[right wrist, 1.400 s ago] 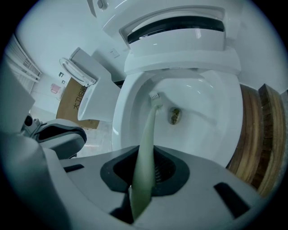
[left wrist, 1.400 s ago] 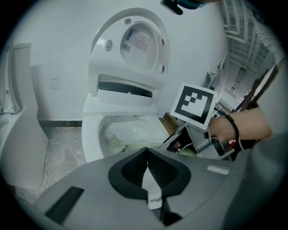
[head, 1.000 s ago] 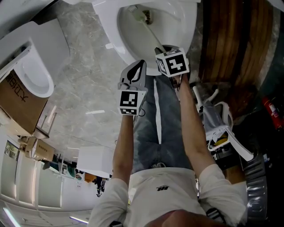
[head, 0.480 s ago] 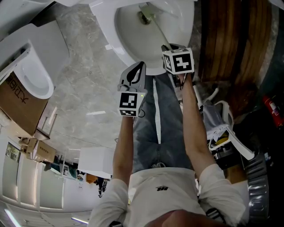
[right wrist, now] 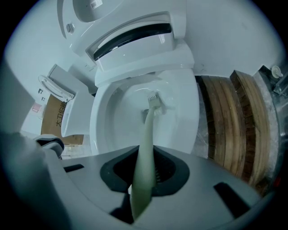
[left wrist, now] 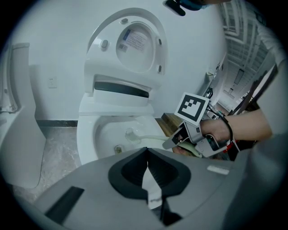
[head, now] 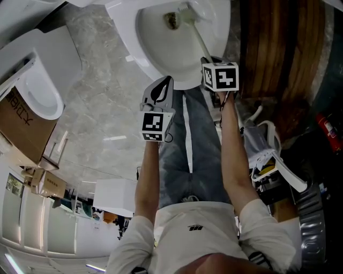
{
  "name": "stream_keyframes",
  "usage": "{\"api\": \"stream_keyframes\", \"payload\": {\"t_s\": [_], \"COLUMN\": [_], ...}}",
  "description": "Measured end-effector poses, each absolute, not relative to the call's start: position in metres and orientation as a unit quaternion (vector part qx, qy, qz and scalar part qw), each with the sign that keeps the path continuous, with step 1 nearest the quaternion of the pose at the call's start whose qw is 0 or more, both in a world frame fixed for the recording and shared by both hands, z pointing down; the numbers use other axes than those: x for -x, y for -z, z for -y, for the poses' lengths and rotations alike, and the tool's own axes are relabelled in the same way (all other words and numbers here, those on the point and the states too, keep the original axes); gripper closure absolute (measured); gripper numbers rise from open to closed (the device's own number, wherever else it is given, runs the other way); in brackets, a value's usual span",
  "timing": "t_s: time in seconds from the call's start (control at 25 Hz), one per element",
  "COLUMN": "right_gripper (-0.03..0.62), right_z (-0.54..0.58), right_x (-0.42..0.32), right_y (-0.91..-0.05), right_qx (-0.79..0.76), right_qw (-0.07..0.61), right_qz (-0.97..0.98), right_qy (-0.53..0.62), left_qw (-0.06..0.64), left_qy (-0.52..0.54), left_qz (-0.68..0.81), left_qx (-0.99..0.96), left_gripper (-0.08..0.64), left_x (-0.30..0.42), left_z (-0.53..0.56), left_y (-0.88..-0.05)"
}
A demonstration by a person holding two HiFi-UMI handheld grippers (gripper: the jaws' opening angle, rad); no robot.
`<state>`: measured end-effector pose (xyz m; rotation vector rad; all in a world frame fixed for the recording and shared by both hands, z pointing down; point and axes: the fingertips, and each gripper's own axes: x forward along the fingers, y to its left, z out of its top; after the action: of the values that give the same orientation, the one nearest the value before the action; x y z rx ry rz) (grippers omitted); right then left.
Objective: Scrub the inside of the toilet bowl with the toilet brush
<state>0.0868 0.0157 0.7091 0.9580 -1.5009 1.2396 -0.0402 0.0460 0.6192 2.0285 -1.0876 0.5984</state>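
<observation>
The white toilet bowl (head: 155,48) fills the top middle of the head view, its lid up (left wrist: 135,40). A pale green toilet brush (right wrist: 148,130) runs from my right gripper (right wrist: 141,179) into the bowl. Its head (head: 185,9) rests on the inner wall to the right of the drain hole (head: 171,20). My right gripper (head: 211,61) is shut on the brush handle at the bowl's near rim. My left gripper (head: 161,88) hangs just outside the near rim, jaws shut with nothing between them (left wrist: 147,173).
A second white toilet (head: 37,80) stands at the left on the grey marble floor (head: 102,107). Wooden slats (head: 278,48) lie right of the bowl. A cardboard box (head: 21,126) sits far left. Tubing and white fittings (head: 262,150) clutter the right side.
The brush head has slid from the left of the drain across to the right side of the bowl. My right gripper moved a little right. The left gripper stayed put.
</observation>
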Motion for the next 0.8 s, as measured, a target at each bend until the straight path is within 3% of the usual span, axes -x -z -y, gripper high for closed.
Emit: {"api": "stream_keyframes", "payload": {"t_s": [0.8], "right_gripper": [0.548], "right_z": [-0.080], "right_x": [-0.101], "right_y": [-0.697], "right_qx": [-0.373], "right_qw": [0.486], "right_qz": [0.580], "right_qy": [-0.537], "left_qw": [0.374], "left_qy": [-0.224], "left_qz": [0.434], "left_qx": [-0.789], "left_gripper": [0.549], "left_x": [0.035], "left_z": [-0.061], "left_y": [-0.611]}}
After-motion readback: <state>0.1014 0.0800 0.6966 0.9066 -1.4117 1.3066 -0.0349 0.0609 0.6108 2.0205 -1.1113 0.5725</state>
